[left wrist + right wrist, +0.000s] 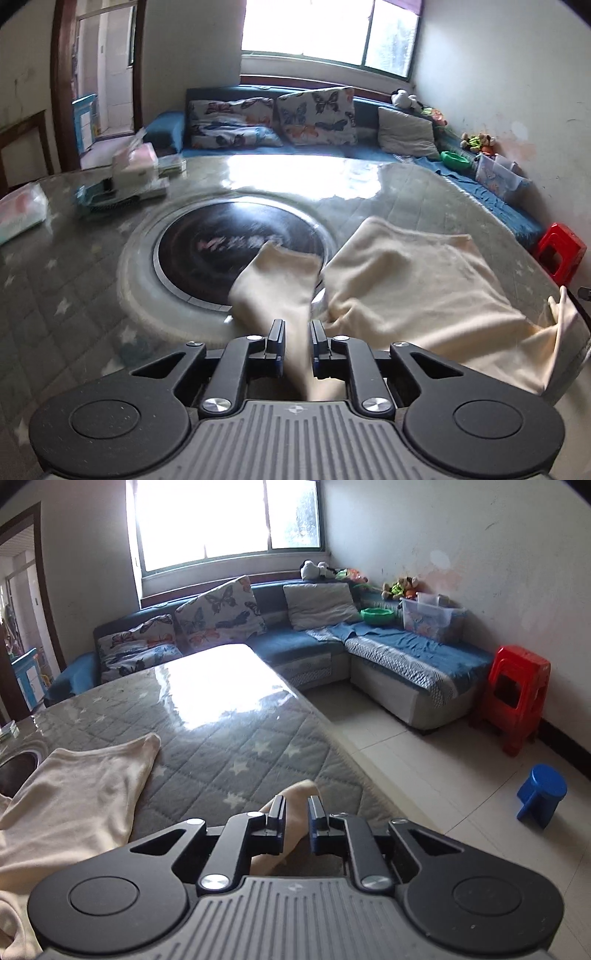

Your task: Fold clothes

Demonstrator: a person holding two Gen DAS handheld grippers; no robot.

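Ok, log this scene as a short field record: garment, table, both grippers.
garment: cream garment, crumpled and unfolded on the table
table: grey star-quilted cover under a glossy top, with a round black inset
left gripper: jaws narrowly apart, sleeve running between them
right gripper: jaws narrowly apart, cloth end between them
fold: not yet done

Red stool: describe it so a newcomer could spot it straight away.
Follow the blue corner sofa to its end by the right-hand wall. The red stool stands there on the tiled floor, tall and square-legged, unlike the low round blue stool nearer the camera.
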